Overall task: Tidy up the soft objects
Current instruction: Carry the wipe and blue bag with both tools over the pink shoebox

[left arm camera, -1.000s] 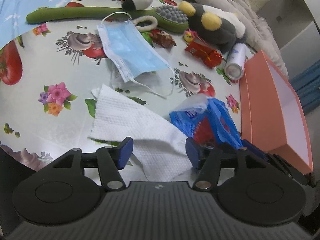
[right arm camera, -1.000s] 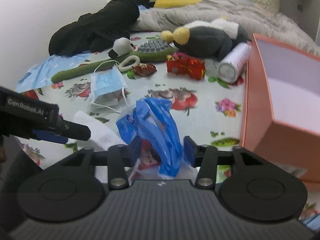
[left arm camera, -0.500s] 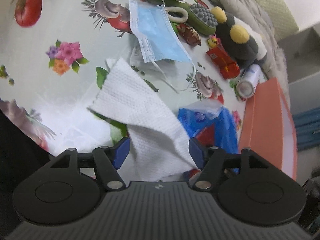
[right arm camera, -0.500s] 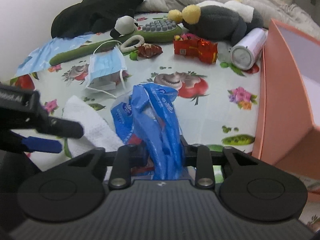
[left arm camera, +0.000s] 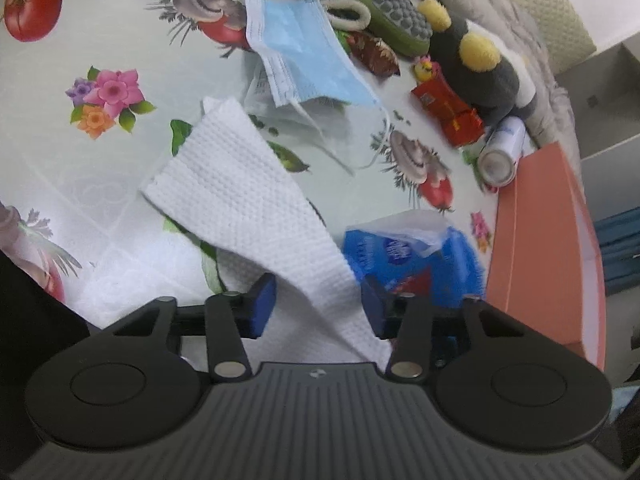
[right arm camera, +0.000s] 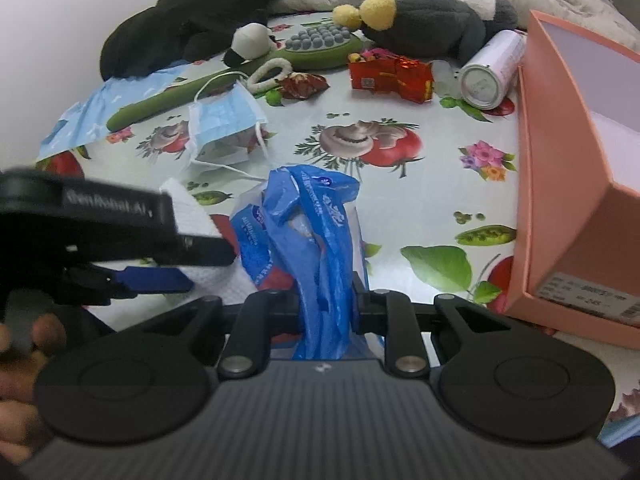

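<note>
From the left wrist, the left gripper (left arm camera: 316,300) is closing around a white paper towel (left arm camera: 244,204) that drapes between its blue pads (left arm camera: 262,306), not yet pinched. The towel lies on the flowered tablecloth (left arm camera: 120,32), just beside a blue plastic bag (left arm camera: 404,256); a face mask (left arm camera: 304,56) sits farther off.

From the right wrist, the right gripper (right arm camera: 326,308) is clenched tight on the blue plastic bag (right arm camera: 308,232), bunched upright between its fingers. The orange box (right arm camera: 560,184) stands open to the right, near a grey plush toy (right arm camera: 428,20).
</note>
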Demonstrator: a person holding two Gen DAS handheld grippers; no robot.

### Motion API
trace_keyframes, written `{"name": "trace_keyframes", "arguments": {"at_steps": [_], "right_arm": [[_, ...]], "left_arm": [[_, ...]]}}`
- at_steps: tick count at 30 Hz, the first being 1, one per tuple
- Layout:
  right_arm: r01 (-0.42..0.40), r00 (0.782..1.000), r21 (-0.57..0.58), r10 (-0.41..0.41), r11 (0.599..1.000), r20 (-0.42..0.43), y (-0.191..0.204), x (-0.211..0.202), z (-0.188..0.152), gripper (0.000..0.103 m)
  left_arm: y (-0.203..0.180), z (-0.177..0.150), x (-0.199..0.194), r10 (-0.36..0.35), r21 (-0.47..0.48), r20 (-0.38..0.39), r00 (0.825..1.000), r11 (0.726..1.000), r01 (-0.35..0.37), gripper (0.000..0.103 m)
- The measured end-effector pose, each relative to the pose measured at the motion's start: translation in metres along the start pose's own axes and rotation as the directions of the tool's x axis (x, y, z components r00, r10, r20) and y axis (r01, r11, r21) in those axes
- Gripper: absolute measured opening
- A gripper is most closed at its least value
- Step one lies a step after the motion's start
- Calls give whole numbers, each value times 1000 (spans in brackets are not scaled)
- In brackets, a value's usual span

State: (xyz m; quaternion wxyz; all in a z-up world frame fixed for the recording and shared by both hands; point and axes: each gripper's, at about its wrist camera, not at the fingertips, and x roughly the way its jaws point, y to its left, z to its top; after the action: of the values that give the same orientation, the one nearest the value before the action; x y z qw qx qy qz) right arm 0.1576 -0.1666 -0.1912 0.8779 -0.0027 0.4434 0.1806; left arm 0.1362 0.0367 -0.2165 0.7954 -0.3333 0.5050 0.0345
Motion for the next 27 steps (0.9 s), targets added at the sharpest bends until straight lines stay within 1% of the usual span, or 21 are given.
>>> {"name": "trace_keyframes", "arguments": {"at_steps": [1,2,5,6,7,9,12,15,21,27], "right_arm": [[6,1000,-4,-6,1000,-4,0,0,0,23],[10,1000,-9,-10,1000,-10,1,0,0,23],[12,1000,-17,-13,1000,-22,2,0,-1,22],[15,1000,-17,-15,1000,-24,2,0,0,22],[18,1000,-15,-18,1000,-24,1,-1,0,22],[29,999,-10,-30,1000,-25,1,-2,1,22],[42,999,-4,-42,999,-11,-2,-7,2,21],[55,998,6,-55,998,7,-6,-14,3,21],[76,996,36,-78,996,51,-15,-33,0,21],[78,991,48,-82,996,104,-16,-59,4,21]], "left_arm": [[1,0,2,6,-1,-2,1000,1000,-6,41],[2,-1,3,15,1,-1,1000,1000,-15,39],[1,0,6,27,23,5,1000,999,-27,23],[1,0,7,29,29,2,1000,999,-30,14],[0,1,9,31,35,-1,1000,999,-31,7],[-1,1,9,35,50,2,999,998,-35,6],[-8,-1,4,35,100,21,999,994,-37,5],[-14,-4,-3,14,137,24,1000,990,-17,4],[-25,-7,-26,-25,201,58,998,979,13,4],[-41,-9,-54,-62,272,86,994,962,37,4]]}}
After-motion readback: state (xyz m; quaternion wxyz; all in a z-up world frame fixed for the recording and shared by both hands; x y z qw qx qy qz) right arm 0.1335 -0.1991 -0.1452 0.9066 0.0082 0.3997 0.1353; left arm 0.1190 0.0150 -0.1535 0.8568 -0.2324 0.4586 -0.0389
